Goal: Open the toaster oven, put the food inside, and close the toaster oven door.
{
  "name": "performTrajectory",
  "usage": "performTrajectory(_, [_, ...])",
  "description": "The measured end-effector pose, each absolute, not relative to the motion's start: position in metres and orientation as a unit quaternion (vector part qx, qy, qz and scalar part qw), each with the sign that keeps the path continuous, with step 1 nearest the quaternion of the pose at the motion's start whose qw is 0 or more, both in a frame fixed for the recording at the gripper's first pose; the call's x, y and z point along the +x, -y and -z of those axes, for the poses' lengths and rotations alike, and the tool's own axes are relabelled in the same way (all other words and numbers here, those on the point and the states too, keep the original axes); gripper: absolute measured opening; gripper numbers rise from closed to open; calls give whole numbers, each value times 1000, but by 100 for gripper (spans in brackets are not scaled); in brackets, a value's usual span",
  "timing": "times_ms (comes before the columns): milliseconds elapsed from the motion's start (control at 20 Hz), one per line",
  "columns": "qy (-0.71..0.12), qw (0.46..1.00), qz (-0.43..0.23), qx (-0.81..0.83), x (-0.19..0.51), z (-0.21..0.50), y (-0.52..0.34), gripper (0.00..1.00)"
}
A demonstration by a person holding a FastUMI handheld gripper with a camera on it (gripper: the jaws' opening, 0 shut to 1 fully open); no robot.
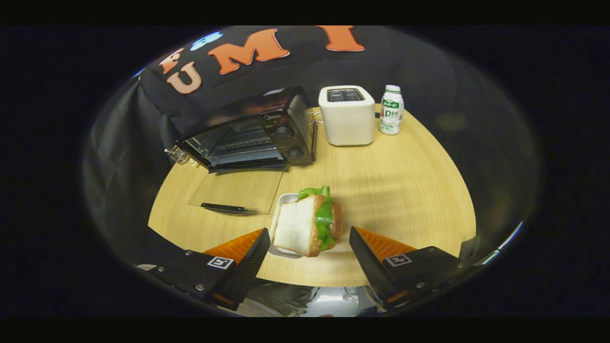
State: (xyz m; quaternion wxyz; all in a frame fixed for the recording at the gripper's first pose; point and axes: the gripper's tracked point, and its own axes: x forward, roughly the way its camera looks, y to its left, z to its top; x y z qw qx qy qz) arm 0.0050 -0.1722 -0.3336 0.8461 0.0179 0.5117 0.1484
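Sandwich (309, 224) between spread fingers of gripper (310, 240) — untouched, on tray (282, 209).

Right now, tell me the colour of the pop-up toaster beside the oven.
White, with a dark slotted top: the toaster shows best in the gripper view, well beyond the open fingers.

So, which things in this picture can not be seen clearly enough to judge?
- Sandwich: its underside and far face are hidden by its own bread; whether the open gripper fingers touch it is unclear.
- White tray: mostly covered by the sandwich.
- Toaster oven: its inside is dark behind the racks; the knob markings are too small.
- Small clear object left of the oven: too small to identify.
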Motion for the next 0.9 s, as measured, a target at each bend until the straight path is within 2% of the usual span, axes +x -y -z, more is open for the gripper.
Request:
performTrajectory(400, [-585,784,-190,82,14,378,172,97])
performTrajectory(500, [-591,778,-197,83,16,381,170,81])
performTrajectory(550, [-592,775,-202,90,16,378,168,69])
performTrajectory(750, [-580,779,-203,121,22,361,162,37])
performTrajectory(900, [-566,794,-192,111,25,345,164,30])
